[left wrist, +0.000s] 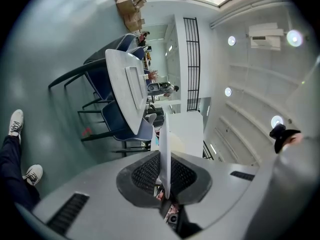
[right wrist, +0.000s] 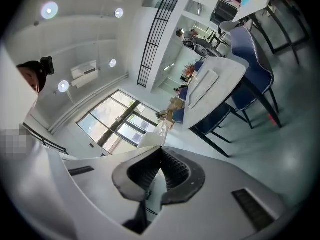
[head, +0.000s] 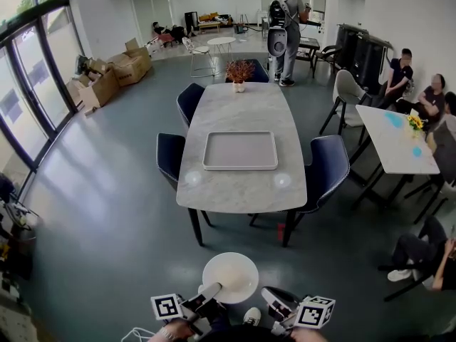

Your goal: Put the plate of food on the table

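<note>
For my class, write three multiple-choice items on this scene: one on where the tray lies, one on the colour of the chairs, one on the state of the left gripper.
1. Where on the marble table does the tray lie?
A near edge
B middle
C far end

2. The chairs at that table are
A red
B white
C dark blue

3. The left gripper is
A shut on the white plate
B wide open and empty
C shut on a cup

Answers:
1 B: the head view shows the tray centred on the tabletop.
2 C: their seats and backs look dark blue.
3 A: the left gripper view shows the plate's rim pinched between the pads.
</note>
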### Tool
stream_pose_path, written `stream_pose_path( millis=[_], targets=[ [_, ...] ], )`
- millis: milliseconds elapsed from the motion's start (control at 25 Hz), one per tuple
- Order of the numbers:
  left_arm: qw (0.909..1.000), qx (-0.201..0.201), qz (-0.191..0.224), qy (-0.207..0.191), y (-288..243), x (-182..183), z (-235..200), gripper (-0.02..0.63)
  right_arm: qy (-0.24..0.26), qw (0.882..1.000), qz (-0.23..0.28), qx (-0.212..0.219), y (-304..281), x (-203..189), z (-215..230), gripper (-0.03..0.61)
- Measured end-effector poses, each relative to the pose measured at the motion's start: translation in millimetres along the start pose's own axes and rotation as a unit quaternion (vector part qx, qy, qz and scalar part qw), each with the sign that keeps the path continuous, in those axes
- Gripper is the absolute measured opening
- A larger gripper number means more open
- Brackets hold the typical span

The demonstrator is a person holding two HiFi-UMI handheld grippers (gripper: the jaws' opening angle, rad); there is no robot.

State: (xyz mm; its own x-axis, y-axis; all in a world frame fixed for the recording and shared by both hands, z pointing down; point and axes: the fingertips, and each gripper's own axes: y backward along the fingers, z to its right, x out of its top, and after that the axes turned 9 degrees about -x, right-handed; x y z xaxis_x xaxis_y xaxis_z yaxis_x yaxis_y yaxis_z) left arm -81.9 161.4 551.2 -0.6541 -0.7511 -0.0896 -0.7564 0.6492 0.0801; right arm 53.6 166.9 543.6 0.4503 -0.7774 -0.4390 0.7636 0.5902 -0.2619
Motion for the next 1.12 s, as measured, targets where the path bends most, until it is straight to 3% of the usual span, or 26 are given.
stream_pose_path(
  millis=[200, 440, 640, 840, 1120],
  targets=[
    [0.9999, -0.009, 0.01, 0.002, -7.6, 1.5, 7.4, 0.025, 0.013, 1.0, -0.004, -0.01, 4.4, 8.4, 3.9, 0.009],
    [0.9998, -0.011, 0.014, 0.0, -13.5, -0.9, 9.8, 0.025, -0.001, 1.0, 0.003, 0.013, 9.6, 17.6, -4.4, 0.009],
    [0.9999, -0.009, 0.01, 0.002, -23.5, -2.1, 8.2, 0.025, 0.011, 1.0, 0.008, -0.006, 19.7, 25.1, 8.7, 0.009],
    [1.0, -0.006, 0.006, 0.005, -34.9, -6.7, 13.6, 0.025, -0.021, 1.0, 0.002, 0.004, 23.7, 25.3, 11.9, 0.009],
    [1.0, 0.002, 0.003, 0.002, -39.4, 1.1, 11.6, 0.025, -0.024, 1.0, 0.018, 0.006, 18.9, 36.5, 12.9, 0.009]
  ],
)
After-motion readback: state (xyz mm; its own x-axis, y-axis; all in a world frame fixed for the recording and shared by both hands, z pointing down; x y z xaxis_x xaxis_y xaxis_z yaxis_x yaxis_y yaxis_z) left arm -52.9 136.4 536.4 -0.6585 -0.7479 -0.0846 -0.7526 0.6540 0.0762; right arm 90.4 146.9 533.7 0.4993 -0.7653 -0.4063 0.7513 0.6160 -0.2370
